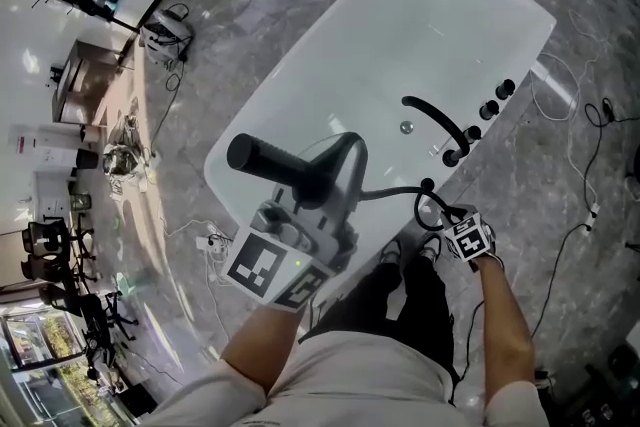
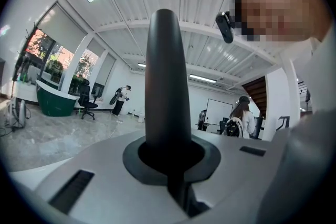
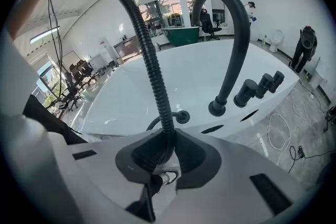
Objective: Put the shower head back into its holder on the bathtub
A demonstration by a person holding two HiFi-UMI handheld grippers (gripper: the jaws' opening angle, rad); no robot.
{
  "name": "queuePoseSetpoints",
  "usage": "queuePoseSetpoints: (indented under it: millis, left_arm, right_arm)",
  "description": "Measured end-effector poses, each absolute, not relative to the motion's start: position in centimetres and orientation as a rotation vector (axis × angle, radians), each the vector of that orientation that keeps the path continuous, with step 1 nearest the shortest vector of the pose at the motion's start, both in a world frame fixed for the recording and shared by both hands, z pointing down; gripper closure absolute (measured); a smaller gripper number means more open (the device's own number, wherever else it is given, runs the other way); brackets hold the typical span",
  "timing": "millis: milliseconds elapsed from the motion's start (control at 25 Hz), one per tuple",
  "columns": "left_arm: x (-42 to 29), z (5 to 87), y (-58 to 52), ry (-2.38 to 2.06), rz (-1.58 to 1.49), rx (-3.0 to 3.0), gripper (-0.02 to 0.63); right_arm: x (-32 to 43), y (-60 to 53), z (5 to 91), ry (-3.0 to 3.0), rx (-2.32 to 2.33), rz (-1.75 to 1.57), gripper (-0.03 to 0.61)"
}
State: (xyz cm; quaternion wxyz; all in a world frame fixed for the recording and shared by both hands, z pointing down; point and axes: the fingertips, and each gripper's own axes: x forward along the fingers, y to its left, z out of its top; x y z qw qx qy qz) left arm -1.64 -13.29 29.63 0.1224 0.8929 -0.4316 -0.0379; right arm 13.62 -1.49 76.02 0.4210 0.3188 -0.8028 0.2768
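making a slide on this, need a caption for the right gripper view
Right tongs closed on the black shower hose, with the curved spout and three knobs on the white bathtub rim beyond.

White bathtub [image 1: 400, 25]; black shower head [image 1: 270, 160]; ribbed black hose [image 3: 149, 60]; grey marbled floor [image 1: 250, 15].

Head view looks steeply down at the bathtub [image 1: 400, 35]; right gripper view shares it, nearer.
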Motion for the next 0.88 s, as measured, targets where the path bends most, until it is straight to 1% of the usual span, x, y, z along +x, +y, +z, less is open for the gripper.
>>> queuePoseSetpoints:
  millis: [160, 440, 520, 720, 800, 880]
  left_arm:
    - [-0.6, 33.2, -13.7, -1.271, 0.026, 2.591, 0.600]
    - [1.5, 37.4, -13.7, -1.212, 0.093, 2.578, 0.600]
    - [1.5, 38.5, -13.5, -1.211, 0.110, 2.569, 0.600]
    - [1.5, 40.4, -13.3, -1.226, 0.121, 2.541, 0.600]
    - [1.6, 41.3, -13.3, -1.226, 0.122, 2.531, 0.600]
    - [1.7, 42.5, -13.2, -1.226, 0.132, 2.521, 0.600]
  right_arm:
    - [15.1, -3.0, 73.6, -2.038, 0.952, 0.740, 0.511]
    - [17.2, -7.4, 67.6, -2.129, 1.315, 0.807, 0.511]
    - [17.4, -9.2, 64.5, -2.170, 1.413, 0.689, 0.511]
    - [14.8, -13.9, 55.8, -2.224, 1.438, 0.068, 0.511]
    - [13.1, -14.9, 54.9, -2.246, 1.376, -0.061, 0.511]
    - [11.5, -14.8, 56.1, -2.279, 1.312, -0.063, 0.511]
